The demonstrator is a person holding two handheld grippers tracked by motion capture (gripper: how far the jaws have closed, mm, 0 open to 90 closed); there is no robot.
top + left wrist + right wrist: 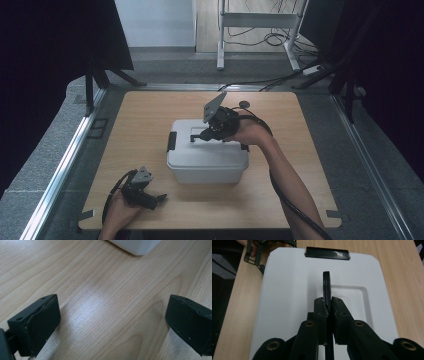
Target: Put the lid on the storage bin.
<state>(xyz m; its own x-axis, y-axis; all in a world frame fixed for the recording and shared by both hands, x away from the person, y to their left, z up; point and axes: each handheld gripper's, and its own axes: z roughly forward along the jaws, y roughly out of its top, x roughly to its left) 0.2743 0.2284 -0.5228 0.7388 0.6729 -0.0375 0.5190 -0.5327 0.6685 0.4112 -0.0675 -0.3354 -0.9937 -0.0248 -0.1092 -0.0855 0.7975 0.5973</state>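
A white lidded box point(207, 155) stands mid-table, with a black latch point(172, 141) on its left end. My right gripper point(197, 136) reaches over the lid from the right and is shut on the thin black handle point(326, 285), which stands upright on the lid point(287, 290). The jaws of the right gripper point(327, 302) pinch the handle from both sides. My left gripper point(161, 200) rests open near the table's front left corner, clear of the box. Bare wood lies between the jaws of the left gripper point(112, 322), and a corner of the box point(136, 245) lies beyond them.
The wooden table point(145, 115) has bare surface all round the box. A small black round thing point(244, 104) lies at the back. Metal rails point(65, 160) flank the table, and cables point(265, 40) lie on the floor beyond. The left gripper point(262, 247) is also seen past the far latch point(327, 253).
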